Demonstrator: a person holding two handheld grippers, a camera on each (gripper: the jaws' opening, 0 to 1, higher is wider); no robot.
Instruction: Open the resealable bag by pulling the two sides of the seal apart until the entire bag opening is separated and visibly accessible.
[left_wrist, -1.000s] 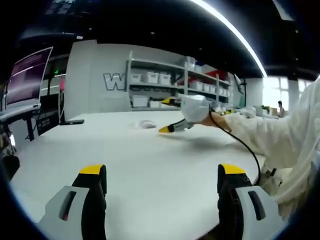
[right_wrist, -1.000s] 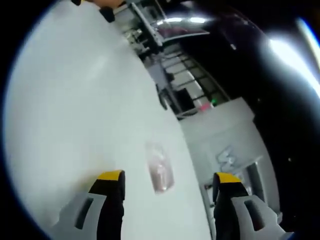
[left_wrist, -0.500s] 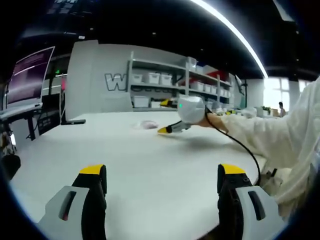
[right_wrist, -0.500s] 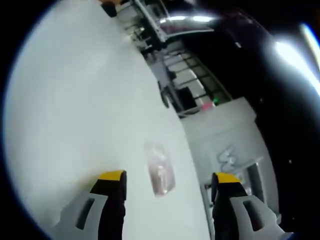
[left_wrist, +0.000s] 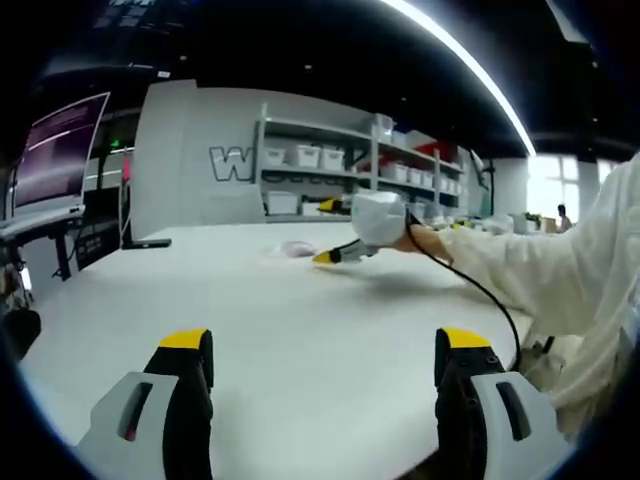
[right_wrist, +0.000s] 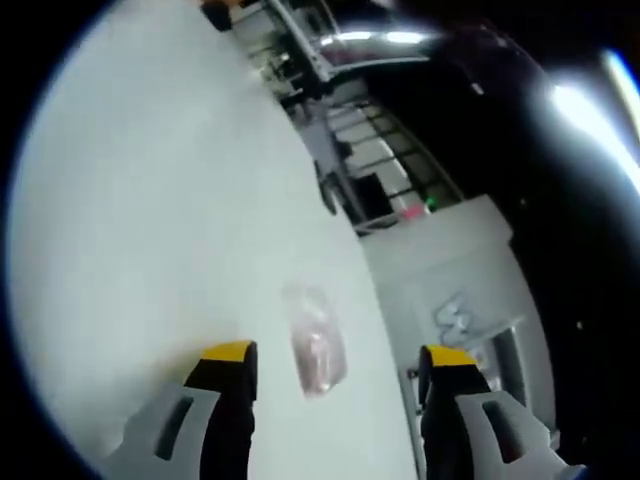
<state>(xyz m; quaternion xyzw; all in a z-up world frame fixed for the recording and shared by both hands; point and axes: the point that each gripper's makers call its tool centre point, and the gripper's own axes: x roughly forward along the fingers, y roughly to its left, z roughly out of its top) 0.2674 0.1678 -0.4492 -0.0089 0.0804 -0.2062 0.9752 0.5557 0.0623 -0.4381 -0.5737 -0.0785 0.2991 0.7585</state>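
**Grippers close in on sealed bag**

The right gripper (right_wrist: 335, 362), jaws spread wide and holding nothing, hovers just short of the small clear bag (right_wrist: 315, 352), which lies flat on the white table (right_wrist: 150, 230) between its yellow tips. The left gripper (left_wrist: 325, 345), equally spread and empty, hangs well back from the bag (left_wrist: 293, 249). Thin and limp, the bag looks light and slippery; the top seal strip seems the surest hold.

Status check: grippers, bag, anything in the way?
Left gripper open, low over table. Right gripper open, lined up on bag. Bag flat, not gripped. Nothing in the way.
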